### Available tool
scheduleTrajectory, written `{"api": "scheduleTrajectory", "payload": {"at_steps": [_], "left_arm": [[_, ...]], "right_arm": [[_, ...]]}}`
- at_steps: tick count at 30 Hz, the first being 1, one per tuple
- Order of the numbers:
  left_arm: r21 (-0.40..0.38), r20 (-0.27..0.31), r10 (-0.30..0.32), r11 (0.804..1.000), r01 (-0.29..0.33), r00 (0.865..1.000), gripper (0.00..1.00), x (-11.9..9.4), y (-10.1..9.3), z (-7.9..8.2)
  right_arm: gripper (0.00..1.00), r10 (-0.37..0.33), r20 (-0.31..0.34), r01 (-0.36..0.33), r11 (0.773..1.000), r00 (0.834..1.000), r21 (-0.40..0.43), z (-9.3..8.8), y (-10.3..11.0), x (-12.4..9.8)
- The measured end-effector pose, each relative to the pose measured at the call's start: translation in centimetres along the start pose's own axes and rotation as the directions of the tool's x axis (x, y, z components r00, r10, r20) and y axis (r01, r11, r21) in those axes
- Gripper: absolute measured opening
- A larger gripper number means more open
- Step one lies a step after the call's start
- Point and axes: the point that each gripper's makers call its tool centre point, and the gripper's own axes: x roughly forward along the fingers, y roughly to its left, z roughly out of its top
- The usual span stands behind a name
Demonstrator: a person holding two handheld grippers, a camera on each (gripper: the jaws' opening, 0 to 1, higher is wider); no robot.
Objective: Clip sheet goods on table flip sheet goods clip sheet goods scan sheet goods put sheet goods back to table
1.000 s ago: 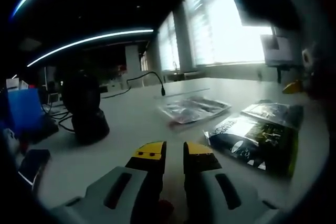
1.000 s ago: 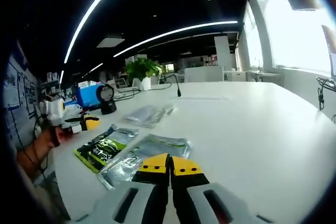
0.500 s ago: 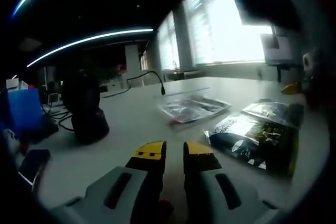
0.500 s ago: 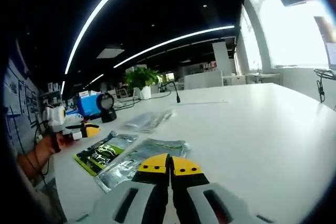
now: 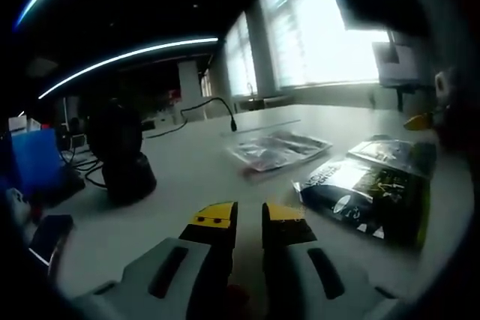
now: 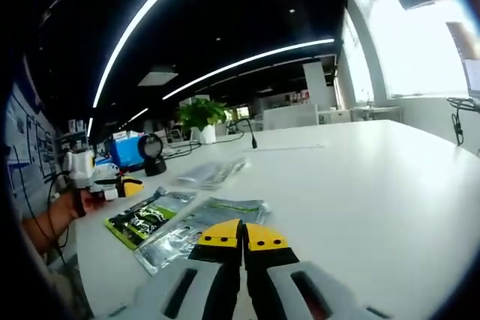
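Observation:
Three sheet packets lie flat on the white table [image 6: 360,185]: a dark green printed packet [image 5: 367,200] [image 6: 146,215], a silver packet [image 5: 394,154] [image 6: 202,226] and a clear packet [image 5: 277,148] [image 6: 214,171]. My left gripper [image 5: 249,219] hovers low over the table, left of the dark packet, its yellow-tipped jaws a narrow gap apart with nothing between them. In the right gripper view it appears at the table's left edge [image 6: 112,182], held by a hand [image 6: 84,201]. My right gripper [image 6: 243,236] is shut and empty, just short of the silver packet.
A black scanner on a stand [image 5: 120,155] [image 6: 154,148] rises at the table's far end, beside a blue box [image 5: 34,159] [image 6: 124,149] and a black cable [image 5: 210,106]. A potted plant [image 6: 199,116] stands behind. Bright windows [image 5: 330,28] run along one side.
Both views shifted slightly with the hands. The packets lie where they were, and neither gripper's jaws changed.

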Motion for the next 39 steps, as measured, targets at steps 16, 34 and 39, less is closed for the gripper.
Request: {"api": "scheduleTrajectory", "payload": {"at_steps": [16,34,39], "left_arm": [[0.005,0.004,0.014,1.000,-0.014,1.000,0.07,-0.04,0.26,0.03],[0.007,0.012,0.009,1.000,-0.009,1.000,0.07,-0.16,0.15,0.12],[0.006,0.012,0.007,1.000,-0.007,1.000,0.07,-0.18,0.17,0.12]], "right_arm": [[0.00,0.011,0.020,-0.011,1.000,1.000,-0.008,0.11,-0.01,-0.09],[0.00,-0.001,0.044,0.003,0.999,0.999,-0.036,0.33,-0.11,-0.42],[0.00,0.002,0.046,-0.001,1.000,0.999,-0.025,0.37,-0.18,-0.29]]}}
